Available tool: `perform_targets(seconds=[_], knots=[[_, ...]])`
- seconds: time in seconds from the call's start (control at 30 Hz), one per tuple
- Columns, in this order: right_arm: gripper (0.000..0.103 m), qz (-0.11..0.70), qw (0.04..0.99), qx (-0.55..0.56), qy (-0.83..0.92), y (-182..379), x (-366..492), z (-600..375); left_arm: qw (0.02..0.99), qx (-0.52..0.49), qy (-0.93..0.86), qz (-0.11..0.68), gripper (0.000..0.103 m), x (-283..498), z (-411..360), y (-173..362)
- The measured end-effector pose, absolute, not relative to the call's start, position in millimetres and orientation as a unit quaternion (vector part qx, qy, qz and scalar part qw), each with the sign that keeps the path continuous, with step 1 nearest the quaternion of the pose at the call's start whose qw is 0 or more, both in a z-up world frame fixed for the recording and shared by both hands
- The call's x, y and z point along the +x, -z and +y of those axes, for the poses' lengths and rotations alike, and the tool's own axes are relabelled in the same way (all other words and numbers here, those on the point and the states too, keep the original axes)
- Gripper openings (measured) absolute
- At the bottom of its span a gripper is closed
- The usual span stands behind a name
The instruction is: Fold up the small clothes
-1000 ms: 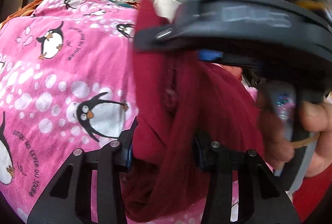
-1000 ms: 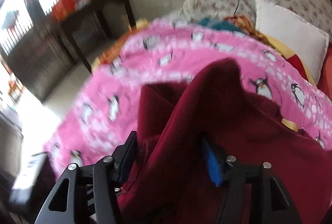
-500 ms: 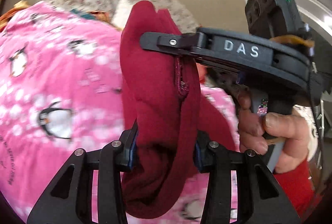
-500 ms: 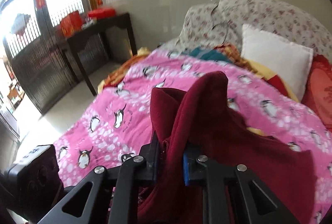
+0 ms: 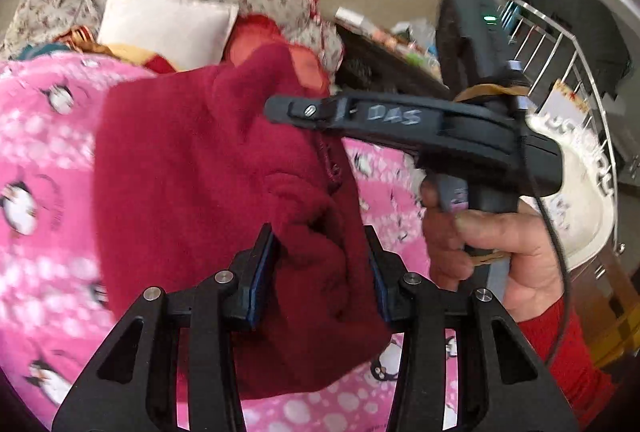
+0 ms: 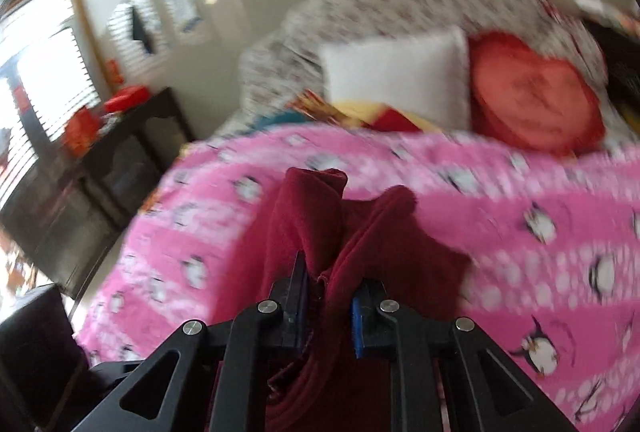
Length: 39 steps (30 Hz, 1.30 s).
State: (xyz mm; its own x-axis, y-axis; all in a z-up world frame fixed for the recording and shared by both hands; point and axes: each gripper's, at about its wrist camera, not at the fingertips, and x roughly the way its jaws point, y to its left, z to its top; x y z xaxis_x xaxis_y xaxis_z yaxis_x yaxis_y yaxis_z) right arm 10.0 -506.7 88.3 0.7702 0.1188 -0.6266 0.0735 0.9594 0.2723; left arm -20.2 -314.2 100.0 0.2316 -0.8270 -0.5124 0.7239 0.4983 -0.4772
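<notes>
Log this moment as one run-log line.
stage: mid-fold | left gripper: shut on maroon garment | right gripper: shut on maroon garment | surface: pink penguin blanket

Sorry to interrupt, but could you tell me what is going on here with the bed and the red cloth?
A person holds a gripper in each hand and is folding a dark red garment above a bed covered by a pink penguin blanket. The left gripper is clamped on a thick bunch of the cloth, and the right gripper pinches another part of it. The garment hangs lifted between them. A white pillow and a red heart cushion lie at the head.
</notes>
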Motion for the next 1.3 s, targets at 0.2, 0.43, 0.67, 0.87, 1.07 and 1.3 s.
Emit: perform_targets(seconds=[0.2, 0.43, 0.67, 0.87, 1.07, 1.3], knots=[[0.030, 0.359, 0.906, 0.225, -0.003, -51, 8, -547, 0.776, -0.024, 0.488, 0.400, 0.048, -37, -326, -94], [0.044, 0.308, 0.934, 0.182, 0.015, -94, -32, -548, 0.835, 0.021, 0.436, 0.335, 0.073, -40, -277, -112], [0.044, 0.360, 0.932, 0.040, -0.007, -81, 20, -488, 0.845, 0.026, 0.372, 0.382, 0.073, -17, -291, -62], [0.044, 0.375, 0.922, 0.037, 0.087, -55, 41, -523, 0.867, 0.074, 0.349, 0.348, 0.087, -27, -320, -51], [0.045, 0.338, 0.930, 0.143, 0.015, -82, -44, -534, 0.856, 0.066, 0.362, 0.363, 0.087, -27, -302, -58], [0.051, 0.365, 0.901, 0.211, -0.100, -63, -73, -493, 0.865, 0.033, 0.343, 0.364, 0.087, -33, -276, -62]])
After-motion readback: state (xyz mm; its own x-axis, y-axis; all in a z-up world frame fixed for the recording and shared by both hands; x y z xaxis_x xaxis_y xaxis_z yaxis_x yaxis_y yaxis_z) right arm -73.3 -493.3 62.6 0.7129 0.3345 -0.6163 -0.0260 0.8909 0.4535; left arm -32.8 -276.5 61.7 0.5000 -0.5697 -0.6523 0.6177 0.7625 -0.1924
